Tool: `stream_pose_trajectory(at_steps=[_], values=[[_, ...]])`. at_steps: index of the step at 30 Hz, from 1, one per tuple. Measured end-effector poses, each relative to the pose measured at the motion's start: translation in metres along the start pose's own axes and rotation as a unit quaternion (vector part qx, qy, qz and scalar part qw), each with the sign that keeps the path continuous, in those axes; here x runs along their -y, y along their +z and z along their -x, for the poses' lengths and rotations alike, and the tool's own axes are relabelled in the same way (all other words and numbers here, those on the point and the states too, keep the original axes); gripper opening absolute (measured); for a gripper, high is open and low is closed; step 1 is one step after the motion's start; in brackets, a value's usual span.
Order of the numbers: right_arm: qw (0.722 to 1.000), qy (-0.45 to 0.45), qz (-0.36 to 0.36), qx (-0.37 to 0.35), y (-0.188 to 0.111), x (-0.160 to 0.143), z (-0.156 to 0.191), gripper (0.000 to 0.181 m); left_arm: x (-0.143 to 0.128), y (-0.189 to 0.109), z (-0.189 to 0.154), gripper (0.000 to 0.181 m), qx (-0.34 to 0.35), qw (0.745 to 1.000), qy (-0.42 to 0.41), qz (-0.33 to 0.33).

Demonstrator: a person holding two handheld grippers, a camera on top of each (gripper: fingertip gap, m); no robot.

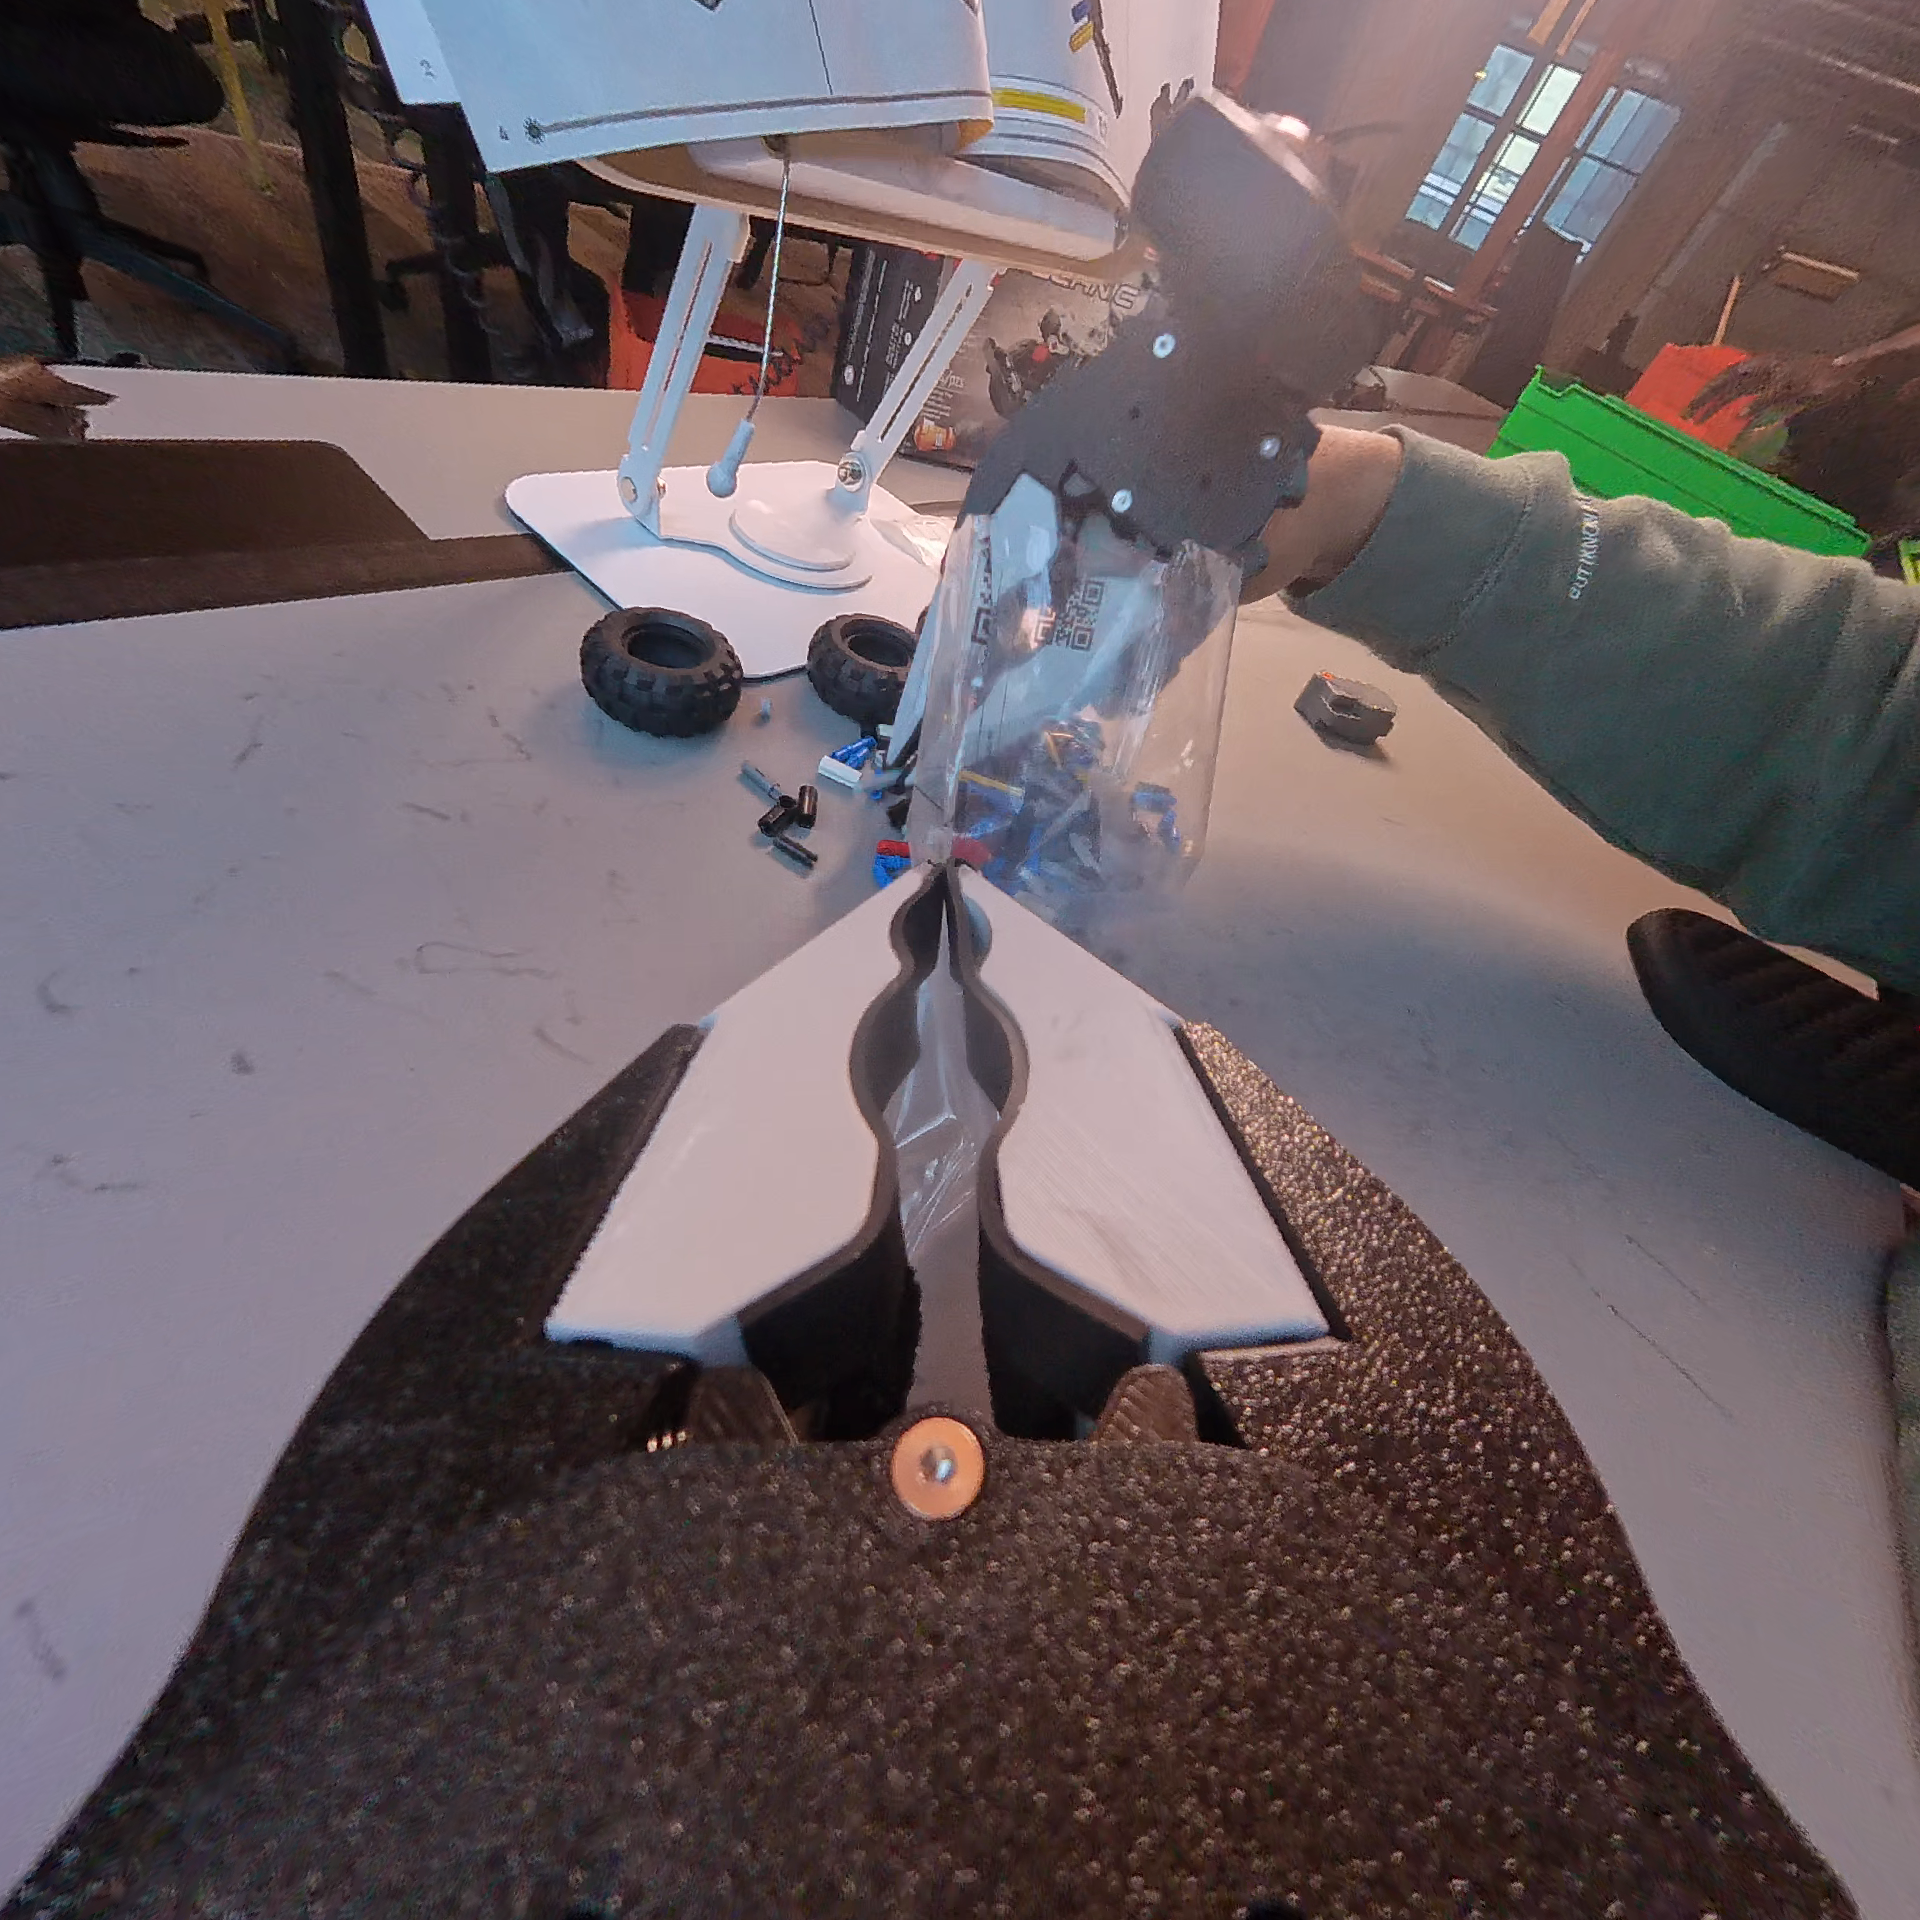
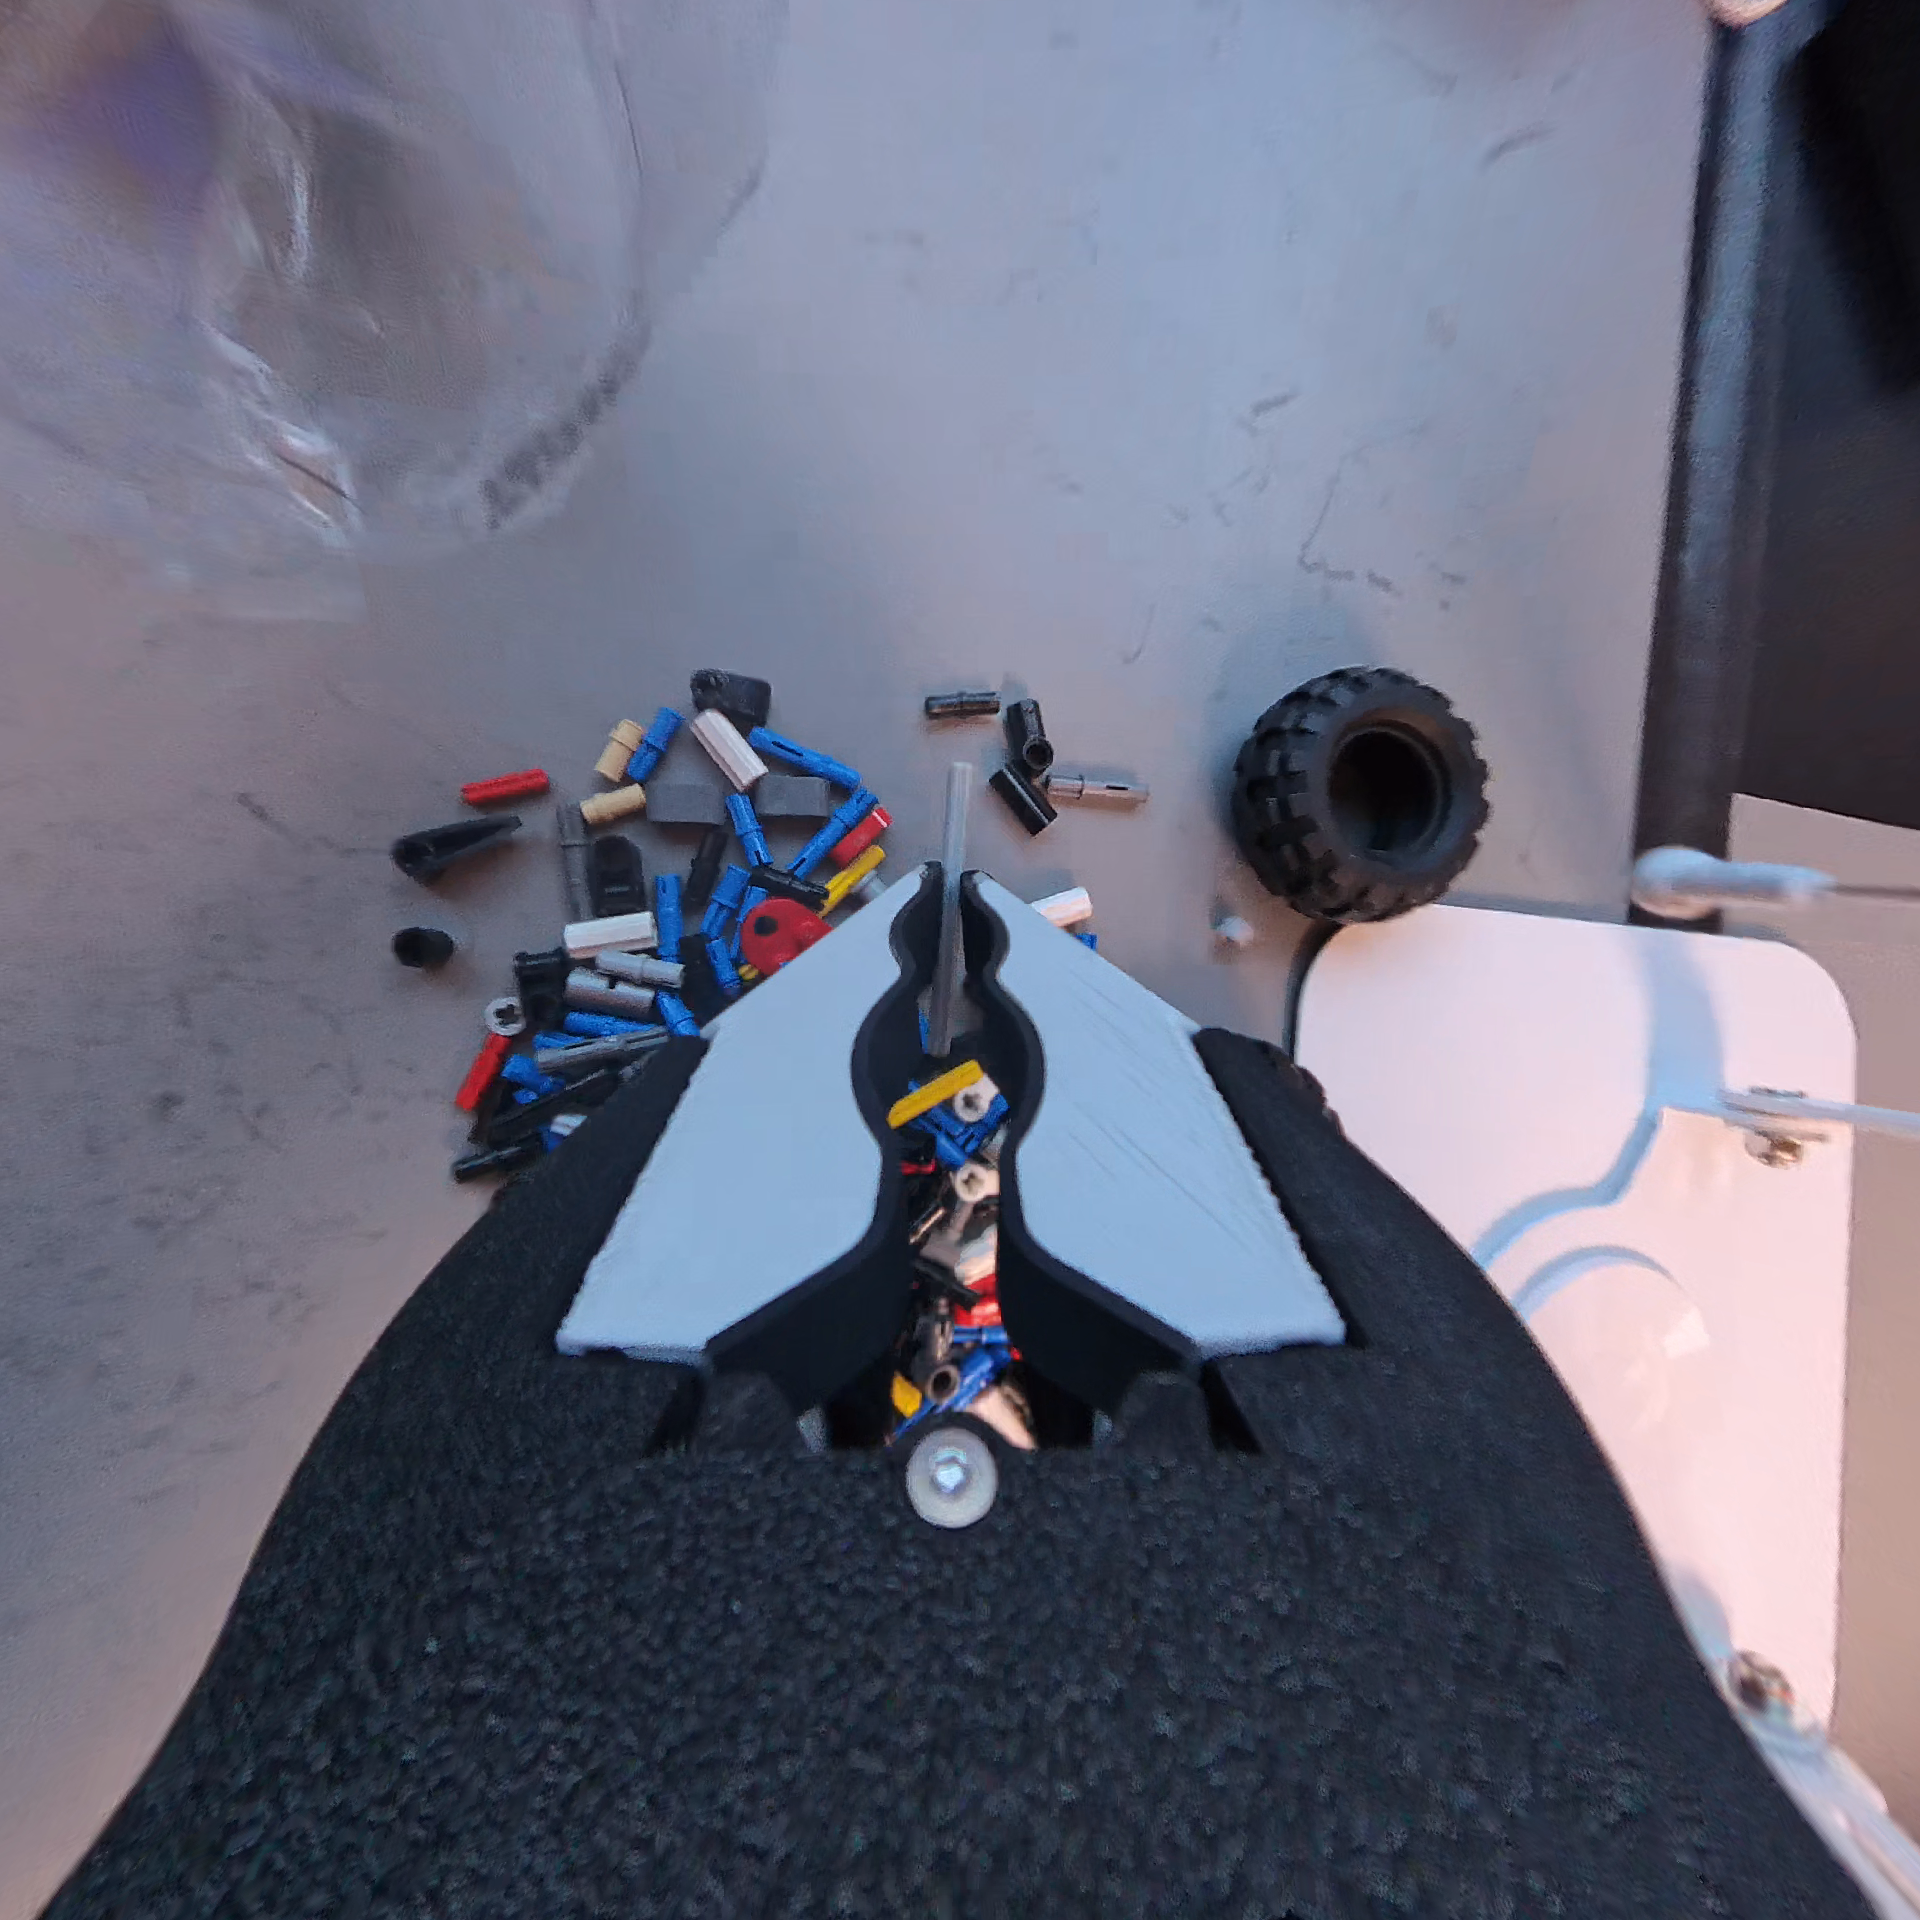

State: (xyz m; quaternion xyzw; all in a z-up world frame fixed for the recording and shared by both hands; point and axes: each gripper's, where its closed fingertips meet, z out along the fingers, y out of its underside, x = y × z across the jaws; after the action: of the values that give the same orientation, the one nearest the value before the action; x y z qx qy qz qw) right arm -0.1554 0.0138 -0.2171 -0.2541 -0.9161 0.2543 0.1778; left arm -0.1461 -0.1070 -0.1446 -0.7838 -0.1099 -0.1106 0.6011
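Note:
My left gripper [image 1: 948, 873] is shut on the lower corner of a clear plastic bag [image 1: 1081, 707]; a fold of the plastic runs back between its jaws. The bag holds several small blue, black, red and yellow toy building pieces. My right gripper [image 1: 1039, 520] pinches the bag's upper end above the grey table [image 1: 312, 831]. In the right wrist view my right gripper [image 2: 948, 878] points down, jaws nearly closed, over a loose pile of pieces [image 2: 665, 914], with a grey axle [image 2: 951, 831] showing at its tips. The blurred bag [image 2: 312, 312] shows at the upper left.
Two black toy tyres [image 1: 660, 670] [image 1: 862, 665] lie beside a white stand's base [image 1: 769, 530]; one tyre [image 2: 1361, 795] and the base [image 2: 1558, 1143] show in the right wrist view. A grey block [image 1: 1345, 707], a green bin [image 1: 1662, 468] and a sleeve [image 1: 1610, 665] are at the right. The tips of one gripper are about 15 cm away from the tips of the other.

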Motion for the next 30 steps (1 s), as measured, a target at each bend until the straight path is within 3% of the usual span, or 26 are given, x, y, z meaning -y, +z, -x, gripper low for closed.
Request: stream_pose_trajectory(at_steps=[3, 6, 8, 12, 14, 17, 20, 24, 30], values=[[0.995, 0.007, -0.081, -0.052, -0.046, 0.021, -0.004, 0.002, -0.003, 0.004, -0.007, 0.000, -0.013, 1.000, -0.009, 0.008], [0.983, 0.021, -0.179, -0.044, -0.100, 0.058, 0.013, 0.002, -0.007, 0.011, -0.015, 0.000, -0.026, 0.999, -0.015, 0.018], [0.982, -0.005, -0.189, -0.029, -0.119, 0.072, 0.031, 0.002, -0.011, 0.017, -0.022, 0.000, -0.034, 0.999, -0.010, 0.027], [0.995, -0.045, -0.091, 0.006, -0.107, 0.065, 0.056, 0.003, -0.016, 0.025, -0.036, 0.000, -0.044, 0.998, 0.013, 0.037], [0.996, -0.042, -0.079, 0.018, -0.099, 0.064, 0.060, 0.011, -0.016, 0.025, -0.040, 0.000, -0.047, 0.998, 0.018, 0.037], [0.987, -0.008, -0.156, 0.036, -0.109, 0.082, 0.060, 0.018, -0.012, 0.023, -0.042, 0.000, -0.049, 0.998, 0.026, 0.025], [0.974, 0.034, -0.226, 0.008, -0.126, 0.089, 0.038, 0.019, -0.003, 0.017, -0.039, 0.000, -0.046, 0.999, 0.025, 0.002], [0.971, 0.086, -0.209, -0.075, -0.124, 0.056, -0.005, 0.012, 0.014, 0.003, -0.024, 0.000, -0.021, 0.999, 0.019, -0.037], [0.985, 0.092, -0.111, -0.097, -0.063, 0.005, -0.015, 0.012, 0.034, -0.021, 0.005, 0.000, 0.038, 0.995, 0.012, -0.090]])
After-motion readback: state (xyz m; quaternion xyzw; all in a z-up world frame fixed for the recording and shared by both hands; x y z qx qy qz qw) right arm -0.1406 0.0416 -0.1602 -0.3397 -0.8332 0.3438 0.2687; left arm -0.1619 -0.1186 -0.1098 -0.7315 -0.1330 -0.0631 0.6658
